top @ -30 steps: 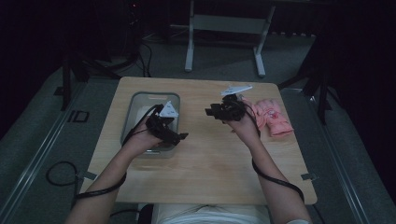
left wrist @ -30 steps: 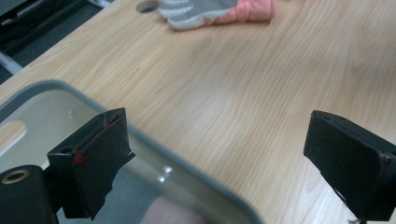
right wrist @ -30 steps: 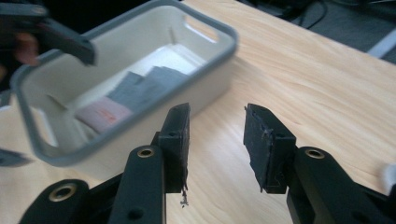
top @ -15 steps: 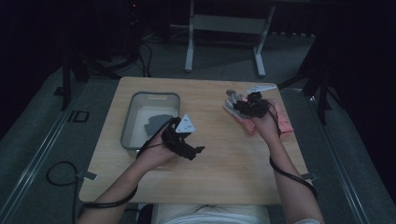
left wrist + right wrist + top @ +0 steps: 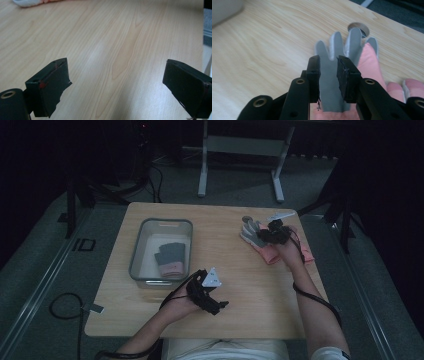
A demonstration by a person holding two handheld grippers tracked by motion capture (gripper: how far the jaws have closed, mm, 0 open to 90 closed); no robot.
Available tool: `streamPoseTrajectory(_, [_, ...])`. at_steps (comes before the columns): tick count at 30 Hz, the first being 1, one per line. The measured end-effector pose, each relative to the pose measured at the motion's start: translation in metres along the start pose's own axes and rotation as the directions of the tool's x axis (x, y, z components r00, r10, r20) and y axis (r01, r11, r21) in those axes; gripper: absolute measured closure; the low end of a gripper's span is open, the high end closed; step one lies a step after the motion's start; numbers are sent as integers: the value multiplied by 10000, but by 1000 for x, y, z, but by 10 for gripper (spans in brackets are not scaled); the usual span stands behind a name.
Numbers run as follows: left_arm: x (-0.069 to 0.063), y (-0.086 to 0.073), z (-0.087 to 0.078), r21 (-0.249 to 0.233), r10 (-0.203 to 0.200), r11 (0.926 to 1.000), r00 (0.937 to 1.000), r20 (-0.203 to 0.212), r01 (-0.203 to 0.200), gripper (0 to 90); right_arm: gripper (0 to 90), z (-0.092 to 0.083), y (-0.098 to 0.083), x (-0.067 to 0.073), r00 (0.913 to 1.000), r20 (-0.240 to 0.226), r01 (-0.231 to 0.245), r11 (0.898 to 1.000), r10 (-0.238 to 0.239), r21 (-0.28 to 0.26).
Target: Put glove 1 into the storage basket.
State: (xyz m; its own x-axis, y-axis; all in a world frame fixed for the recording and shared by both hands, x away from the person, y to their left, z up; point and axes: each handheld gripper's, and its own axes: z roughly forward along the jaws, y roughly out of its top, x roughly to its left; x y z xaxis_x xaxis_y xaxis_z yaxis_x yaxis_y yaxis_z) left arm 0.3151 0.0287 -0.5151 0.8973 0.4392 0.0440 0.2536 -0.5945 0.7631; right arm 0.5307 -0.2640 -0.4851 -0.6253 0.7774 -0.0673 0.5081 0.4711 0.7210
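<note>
Draws left gripper back from the tray, jaws wide and empty, a dark glove lying inside: one glove stowed, it seems. Has just been closing right gripper to a slim gap above the grey glove, well right of the tray on pink gloves, fabric not yet pinched.

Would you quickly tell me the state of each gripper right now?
Left gripper: open, empty.
Right gripper: narrowly open over the grey glove, just been closing.
</note>
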Motion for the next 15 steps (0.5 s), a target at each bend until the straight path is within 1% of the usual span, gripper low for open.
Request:
streamPoseTrajectory(1, [0, 0, 0, 0, 0, 10000, 10000, 0, 0, 65, 720, 0, 0, 0, 10000, 0, 0, 10000, 0, 0])
streamPoseTrajectory(2, [-2, -6, 2, -83, -46, 10000, 9998, -182, 45, 65, 718, 7, -1, -3, 9998, 11, 208, 9997, -208, 160])
streamPoseTrajectory(3, [-2, -6, 2, -83, -46, 10000, 9998, -182, 45, 65, 719, 10, -1, -4, 9997, 43, 229, 9994, -230, 269])
streamPoseTrajectory(6, [-7, -16, 6, -64, -154, 9999, 9994, -313, 152, 65, 719, 17, -2, -6, 9996, 83, 272, 9987, -276, 435])
streamPoseTrajectory(7, [-7, -16, 6, -64, -154, 9999, 9994, -313, 152, 65, 720, 19, -2, -7, 9996, 108, 265, 9982, -272, 546])
streamPoseTrajectory(9, [-10, -20, 8, 86, -34, 10000, 9992, -410, 38, 65, 721, 21, -3, -7, 9995, 86, 306, 9978, -312, 593])
streamPoseTrajectory(10, [-11, -21, 10, 143, 5, 9999, 9989, -474, 1, 65, 721, 23, -4, -7, 9992, 125, 371, 9968, -381, 702])
streamPoseTrajectory(11, [-14, -24, 11, 166, -24, 9999, 9990, -449, 32, 65, 720, 28, -6, -7, 9988, 178, 434, 9953, -451, 869])
streamPoseTrajectory(12, [-14, -24, 11, 166, -24, 9999, 9990, -449, 32, 65, 720, 28, -6, -7, 9988, 178, 434, 9953, -451, 869])
streamPoseTrajectory(13, [-16, -27, 12, 188, -5, 9998, 9990, -454, 14, 65, 719, 32, -9, -7, 9982, 246, 514, 9931, -543, 1049])
streamPoseTrajectory(15, [-17, -28, 12, 183, -46, 9998, 9990, -454, 54, 65, 711, 37, -12, -7, 9985, 225, 475, 9921, -505, 1164])
